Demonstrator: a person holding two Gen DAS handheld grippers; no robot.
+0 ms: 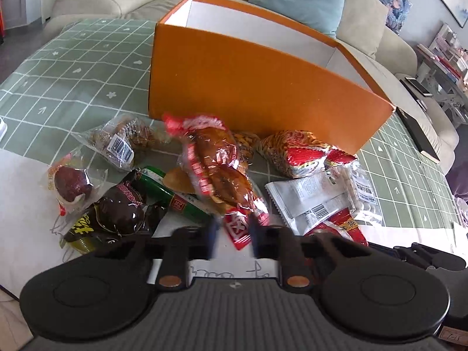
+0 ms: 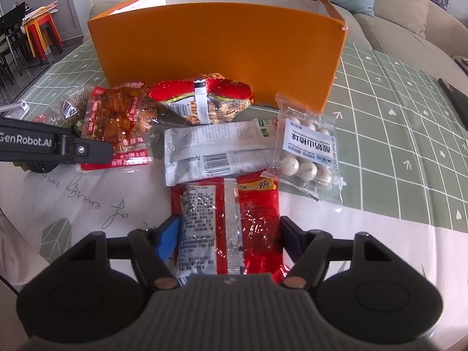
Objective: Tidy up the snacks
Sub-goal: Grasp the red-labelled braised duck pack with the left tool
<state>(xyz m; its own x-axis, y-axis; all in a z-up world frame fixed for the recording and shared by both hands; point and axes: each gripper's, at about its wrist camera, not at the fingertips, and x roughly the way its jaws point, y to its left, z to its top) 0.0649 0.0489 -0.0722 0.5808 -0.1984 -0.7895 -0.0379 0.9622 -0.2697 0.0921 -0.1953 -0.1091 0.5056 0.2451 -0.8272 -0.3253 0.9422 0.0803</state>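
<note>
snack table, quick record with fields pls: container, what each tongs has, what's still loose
container: orange box, open top, upright behind the snacks
left tongs: closed on the end of the red-trimmed clear meat packet
right tongs: straddling the red foil packet, grip unclear
loose: white packet, bag of white balls, red noodle bag
surface: green checked cloth

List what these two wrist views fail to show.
- Inside of the orange cardboard box: both views, hidden behind its tall front wall.
- Left gripper fingertips: left view, motion-blurred around the red-edged clear meat packet.
- Near end of the red foil packet: right view, under the right gripper.
</note>
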